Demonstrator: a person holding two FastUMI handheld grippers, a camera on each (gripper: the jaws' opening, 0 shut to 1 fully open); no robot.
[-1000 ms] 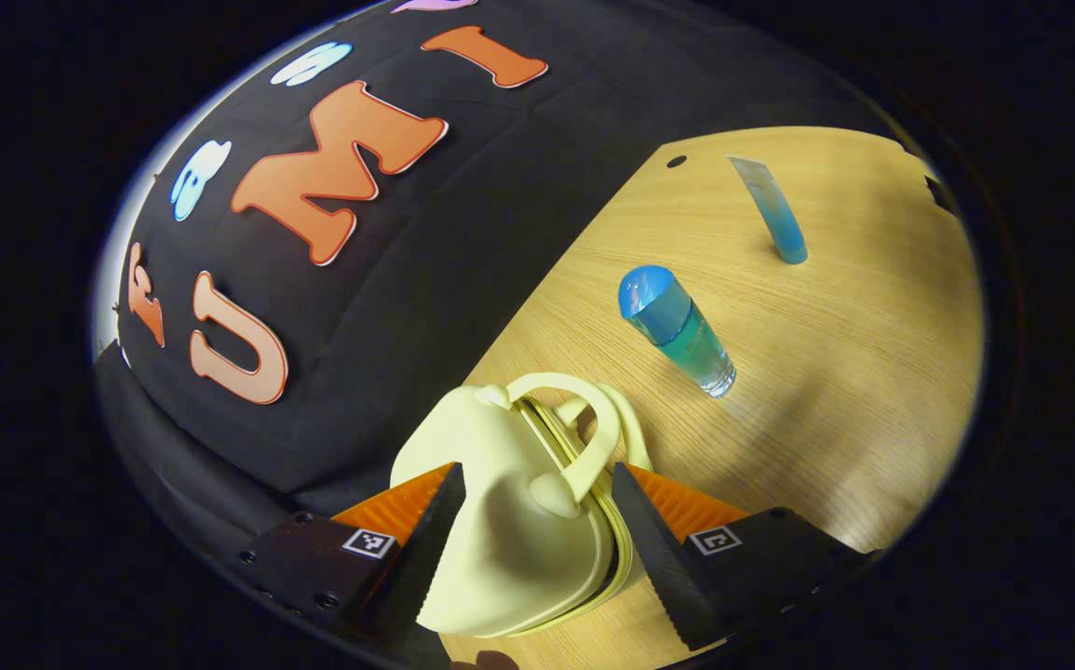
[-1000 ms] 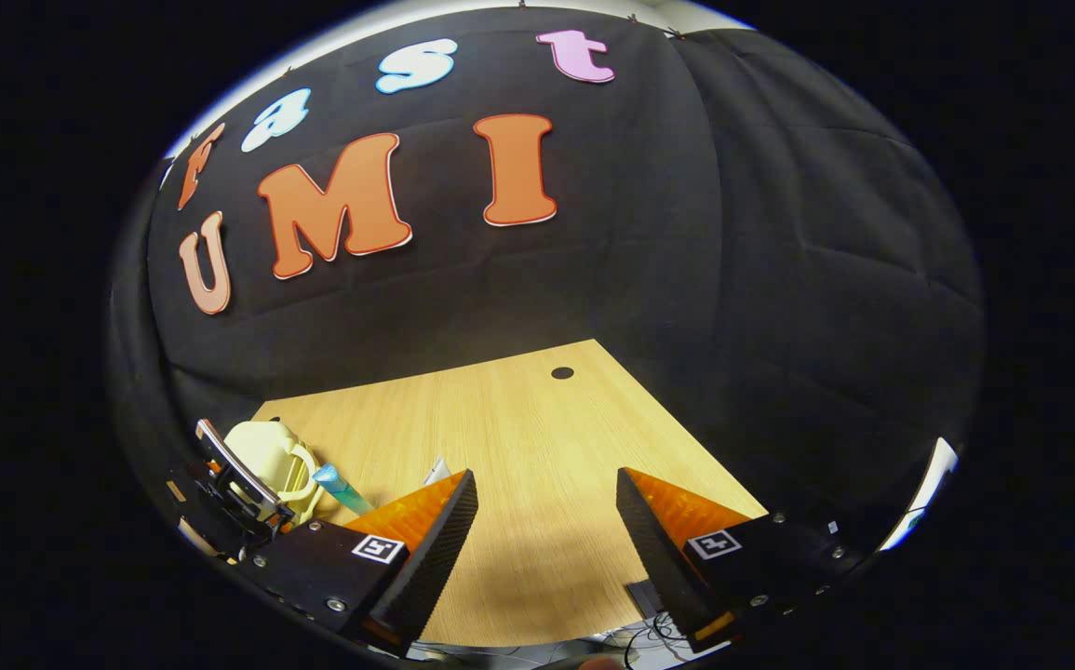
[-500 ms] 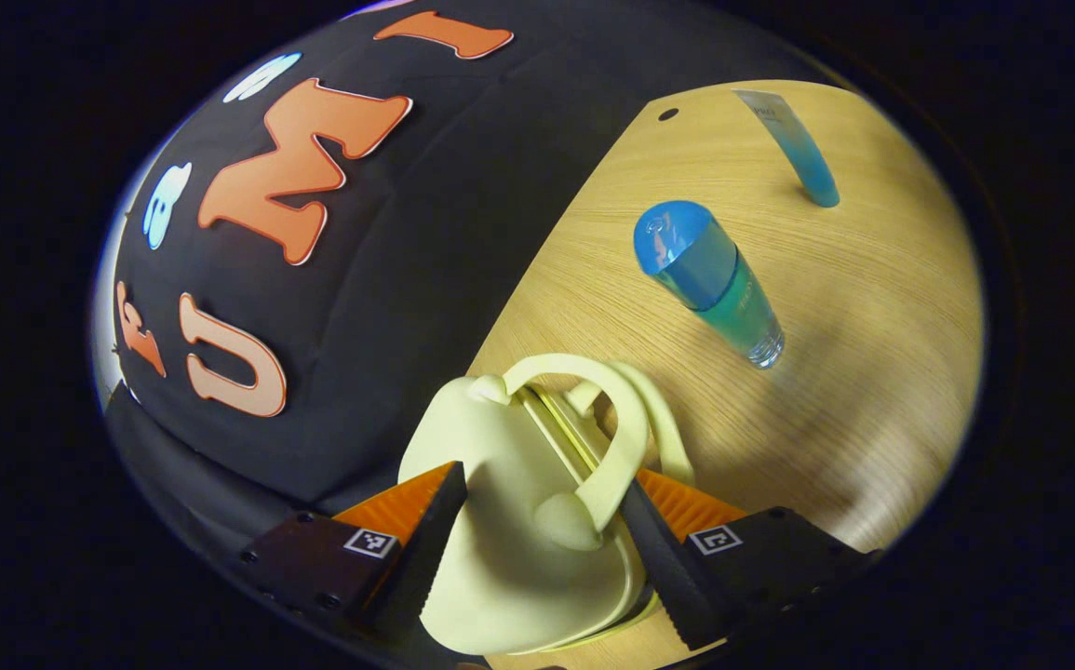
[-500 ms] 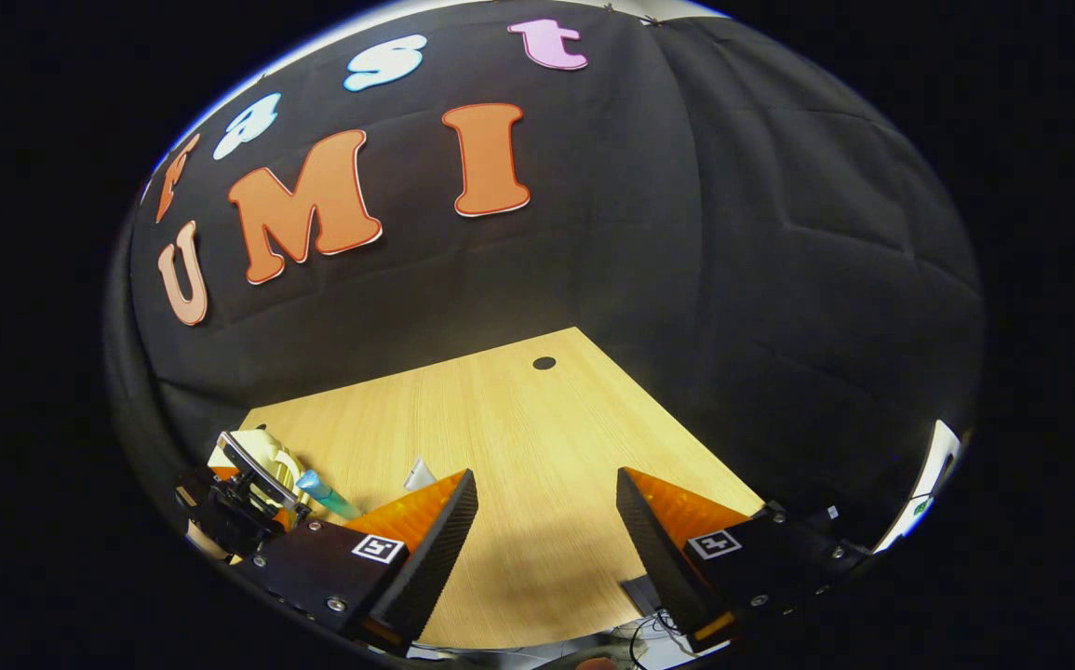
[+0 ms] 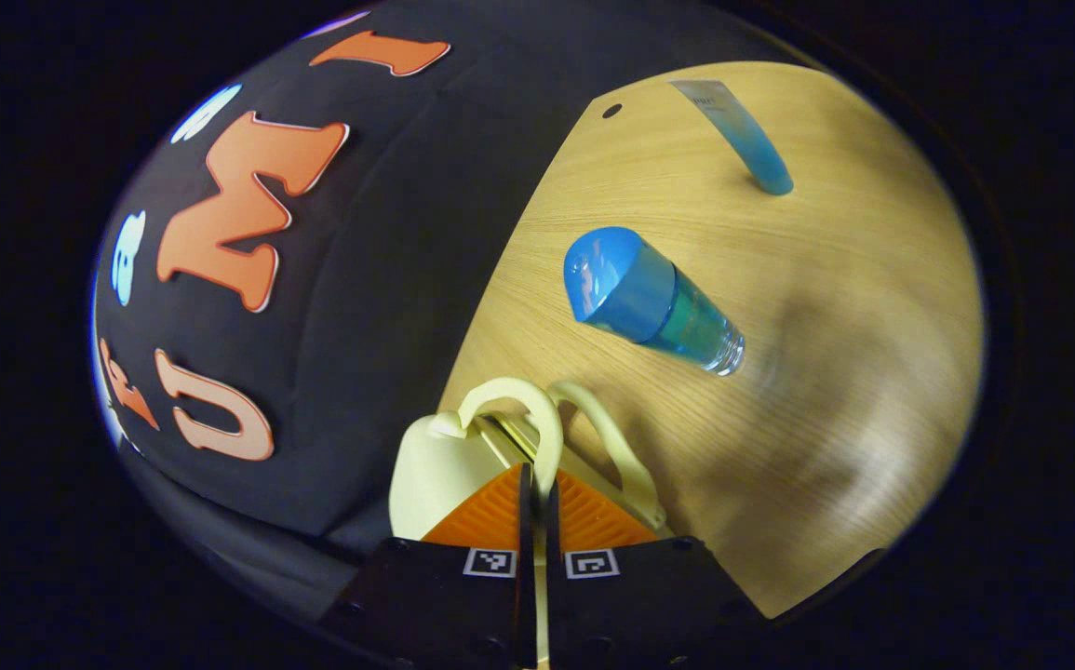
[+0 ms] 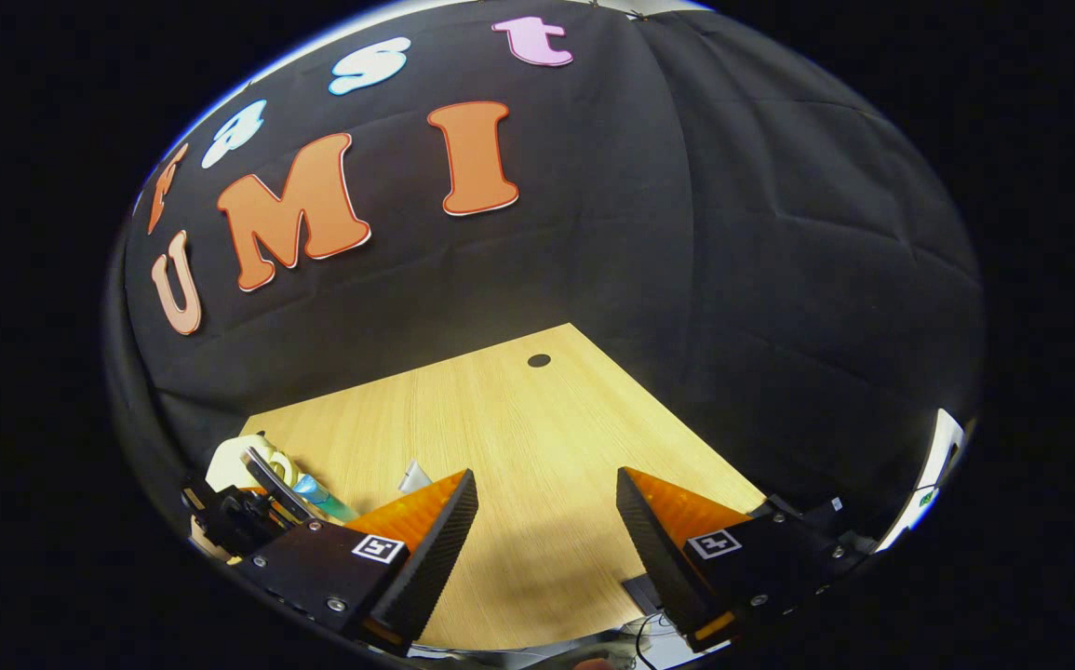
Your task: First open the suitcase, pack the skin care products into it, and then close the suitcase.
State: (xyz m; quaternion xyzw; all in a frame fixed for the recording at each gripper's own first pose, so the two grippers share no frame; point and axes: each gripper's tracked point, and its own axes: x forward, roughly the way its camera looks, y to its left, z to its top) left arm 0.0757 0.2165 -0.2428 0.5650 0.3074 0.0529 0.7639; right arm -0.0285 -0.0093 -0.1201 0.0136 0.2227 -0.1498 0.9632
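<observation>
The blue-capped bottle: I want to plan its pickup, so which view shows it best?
The left gripper view: the blue-capped bottle shows whole, standing on the table beyond the suitcase. In the right gripper view only a small blue-green sliver peeks out.

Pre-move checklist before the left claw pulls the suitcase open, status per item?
1. Left claw clamped on the near handle of the pale yellow suitcase: ok.
2. Suitcase open: not ok, halves look together.
3. Second handle free of the fingers: ok.
4. Blue-capped clear bottle lying on the wooden table, apart from the suitcase: ok.
5. Blue squeeze tube apart from the suitcase: ok.
6. Right claw open, nothing held: ok.
</observation>
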